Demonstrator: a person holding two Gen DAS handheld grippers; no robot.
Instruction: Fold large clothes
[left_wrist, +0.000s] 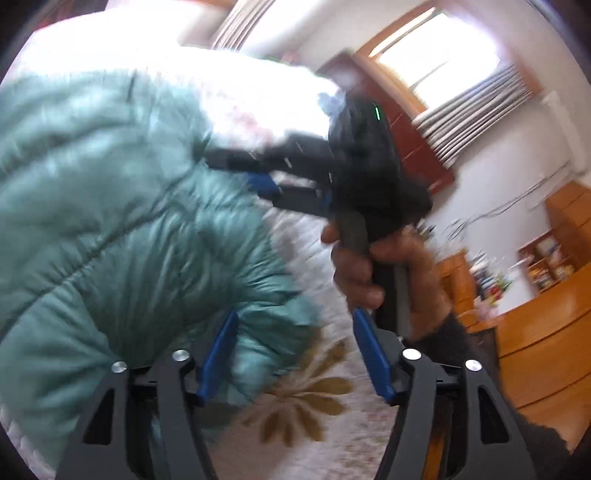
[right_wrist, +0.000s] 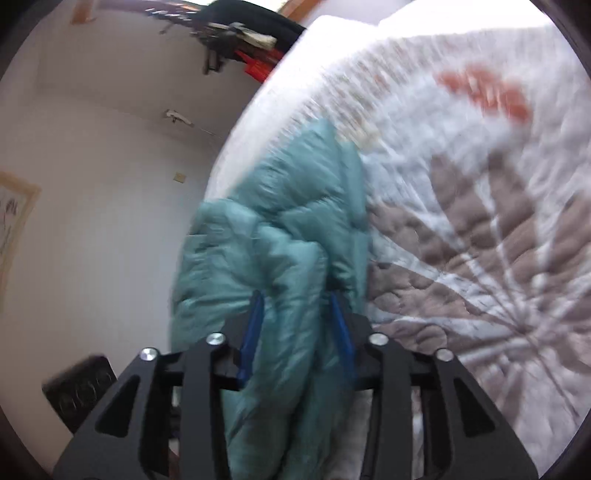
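1. Two handheld grippers work a puffy teal quilted down jacket above a white quilted bedspread printed with brown flower petals; both views are smeared by motion blur.
2. In our right wrist view, the right gripper has its blue-padded fingers narrowed around a thick bunch of the jacket, which fills the gap between them. We judge this a firm hold.
3. In our left wrist view, the left gripper stands wide open. Its left pad touches or just overlaps the jacket's rounded lower end; its right pad sits well clear, and nothing is clamped between them.
4. We also see the right gripper from the left, gripped by a bare hand in a dark sleeve, its jaws reaching into the jacket's upper part.
5. The jacket hangs lifted, bunched lengthwise: in the right view its long axis runs straight away from the jaws toward the bed's far edge; in the left view its bulk lies up and to the left of the open jaws.
6. We judge the fold to be underway, not settled. The free end lies nearest the left gripper, so the coming move likely calls for that gripper to shift left and close on the fabric.
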